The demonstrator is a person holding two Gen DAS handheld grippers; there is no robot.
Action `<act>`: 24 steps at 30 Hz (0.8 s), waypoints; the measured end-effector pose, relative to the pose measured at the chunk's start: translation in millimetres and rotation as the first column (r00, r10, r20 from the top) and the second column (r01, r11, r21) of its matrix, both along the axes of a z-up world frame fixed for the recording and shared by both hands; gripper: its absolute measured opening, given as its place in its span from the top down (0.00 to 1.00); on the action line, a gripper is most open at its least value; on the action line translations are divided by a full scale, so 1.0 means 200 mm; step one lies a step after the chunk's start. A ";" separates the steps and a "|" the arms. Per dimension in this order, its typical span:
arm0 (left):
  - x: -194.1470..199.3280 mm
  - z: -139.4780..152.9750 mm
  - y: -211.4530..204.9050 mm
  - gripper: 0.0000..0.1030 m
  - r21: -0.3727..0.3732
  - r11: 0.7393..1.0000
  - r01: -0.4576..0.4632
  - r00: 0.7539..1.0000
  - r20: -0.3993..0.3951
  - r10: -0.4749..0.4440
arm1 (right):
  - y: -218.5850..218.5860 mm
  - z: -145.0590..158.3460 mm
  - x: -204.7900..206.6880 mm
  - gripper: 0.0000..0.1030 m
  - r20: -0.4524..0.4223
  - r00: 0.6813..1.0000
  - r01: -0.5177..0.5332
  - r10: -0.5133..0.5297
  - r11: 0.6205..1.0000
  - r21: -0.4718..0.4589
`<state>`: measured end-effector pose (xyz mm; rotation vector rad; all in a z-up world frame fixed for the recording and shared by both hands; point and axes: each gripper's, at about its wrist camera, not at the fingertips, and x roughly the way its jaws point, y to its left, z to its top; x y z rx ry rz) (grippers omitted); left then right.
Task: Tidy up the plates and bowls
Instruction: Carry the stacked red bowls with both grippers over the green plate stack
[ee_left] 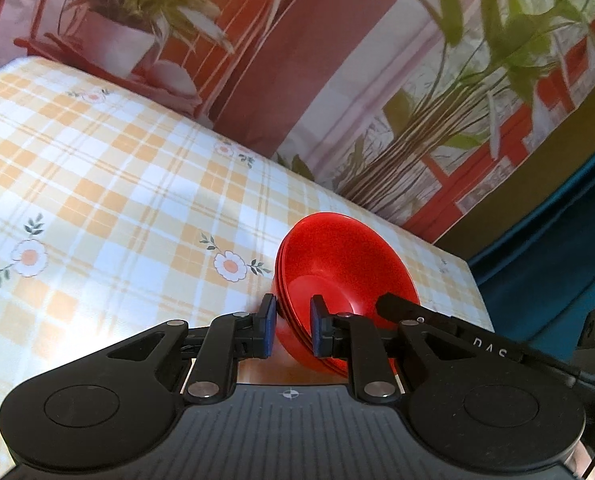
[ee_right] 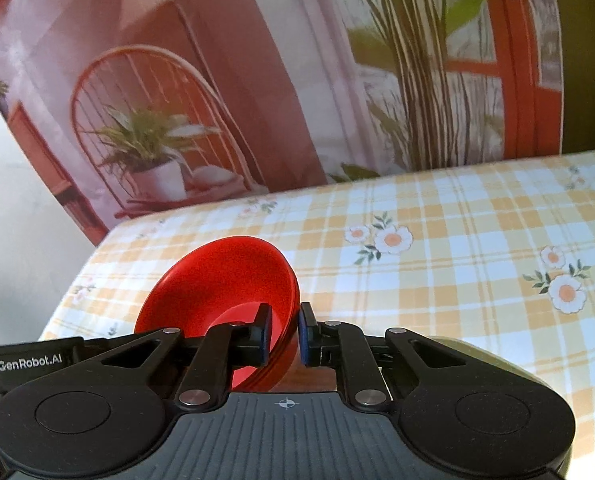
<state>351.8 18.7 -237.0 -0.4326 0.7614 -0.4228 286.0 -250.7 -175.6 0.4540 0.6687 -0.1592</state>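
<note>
Left gripper (ee_left: 293,330) and right gripper (ee_right: 283,334) are each pinching opposite rims of the stacked red bowls (ee_left: 337,276), jaws nearly closed. Stack is sitting tilted above the checked tablecloth (ee_left: 117,184); printed backdrop (ee_right: 257,80) is standing beyond.

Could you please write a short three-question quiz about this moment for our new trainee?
1. True or false: the stack of red bowls is gripped by both grippers at once.
2. What covers the table? A) plain white cloth B) yellow checked tablecloth with flowers C) bare wood
3. How does each gripper hold the stack?

Key:
1. True: the left gripper and right gripper each clamp it.
2. B
3. By pinching the rim, one finger inside the bowl and one outside.
</note>
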 end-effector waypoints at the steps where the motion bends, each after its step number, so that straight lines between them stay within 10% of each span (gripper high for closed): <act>1: -0.03 0.02 0.01 0.82 0.008 1.000 0.000 1.000 0.010 0.000 | 0.02 0.01 -0.03 0.87 0.009 1.000 0.000 0.000 1.000 -0.002; 24: -0.25 0.10 -0.31 0.82 0.060 0.985 0.160 0.987 0.019 -0.161 | -0.11 0.13 -0.60 0.86 0.101 0.988 0.116 -0.114 0.993 -0.017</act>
